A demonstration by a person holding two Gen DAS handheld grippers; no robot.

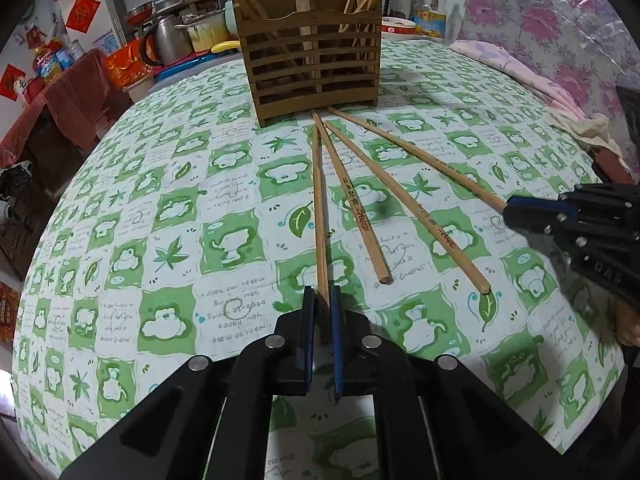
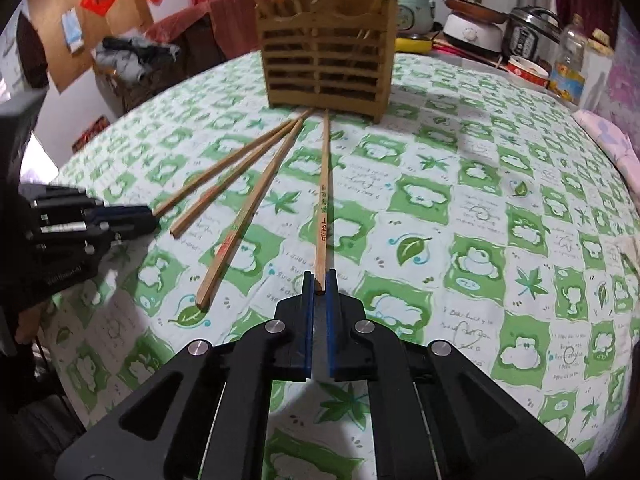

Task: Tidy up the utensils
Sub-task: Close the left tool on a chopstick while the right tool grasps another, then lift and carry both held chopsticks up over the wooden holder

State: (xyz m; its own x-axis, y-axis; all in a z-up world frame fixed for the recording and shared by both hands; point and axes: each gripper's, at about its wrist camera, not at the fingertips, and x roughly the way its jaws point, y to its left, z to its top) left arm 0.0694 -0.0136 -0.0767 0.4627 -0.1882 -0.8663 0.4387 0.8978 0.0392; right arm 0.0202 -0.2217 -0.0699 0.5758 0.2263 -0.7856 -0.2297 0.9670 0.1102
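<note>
**Chopsticks fanned on the bench, one clamped in each tool**

Chopsticks, four of them, lie on the green-and-white checked cloth of the bench (image 1: 132, 184), fanned out from the foot of the wooden holder (image 1: 312, 68), their far tips meeting just in front of it. They are pale bamboo, thin and square-ended, some with red printed characters near the thick end.

The left tool (image 1: 324, 308) is closed on the near end of the leftmost chopstick (image 1: 318, 216); its blue pads press both sides of the stick. The right tool (image 2: 319, 280) is likewise clamped on the near end of the rightmost chopstick (image 2: 323, 200). Between them lie the two free chopsticks (image 1: 352, 204) (image 1: 416, 208), untouched, close to the held ones.

The holder is a slatted box with two compartments and a tall back, already carrying more chopsticks upright. It stands at the far middle of the bench. Beyond it sit a kettle (image 1: 168, 38), a clear bottle (image 1: 430, 4) and pots.
</note>
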